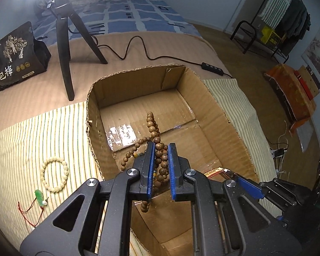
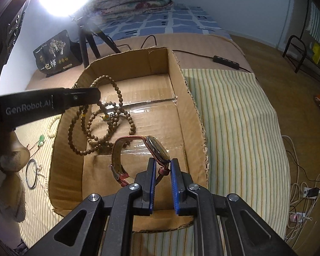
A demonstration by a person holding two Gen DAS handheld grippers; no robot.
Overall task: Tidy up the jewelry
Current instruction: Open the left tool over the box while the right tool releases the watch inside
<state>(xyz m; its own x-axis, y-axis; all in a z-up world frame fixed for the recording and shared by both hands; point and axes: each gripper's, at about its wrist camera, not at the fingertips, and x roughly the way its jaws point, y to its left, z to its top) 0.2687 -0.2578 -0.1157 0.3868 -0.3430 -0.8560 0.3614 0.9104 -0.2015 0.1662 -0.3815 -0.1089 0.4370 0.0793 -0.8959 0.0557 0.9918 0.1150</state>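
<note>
A: Hanging limp from the left gripper [image 1: 161,147], the wooden bead strand [image 1: 157,140] is pinched between nearly shut jaws; loops are draped out ahead of the pads and below them, over the open cardboard box [image 1: 138,85]. Handling?

B: Judged light and fully floppy, no stiffness. Round beads are likely slippery against the pads, so a bunched section is better clamped than a single bead. A snag on the box rim is possible.

A: Right side?

B: The watch [image 2: 157,149] is held by its woven red strap, clamped in the right gripper [image 2: 162,166] with jaws nearly closed just behind the case. Case is tipped on edge ahead of the pads, the free strap end curled off to the left, inside the box. Case is judged rigid, the glass face fragile; strap is soft, so the strap is the safer grip.

A: Left to sort?

B: To the left of the left gripper, outside the box: a pale bead bracelet [image 1: 54,175] and a green pendant on red cord [image 1: 39,198]. A metal ring [image 2: 32,173] is seen in the right view.

A: Surface, room?

B: A striped cloth [image 1: 32,132] is laid over a bed, soft. Beyond the box, a tripod [image 1: 64,49], a black snack bag [image 1: 15,55], a cable, a bright lamp.
</note>
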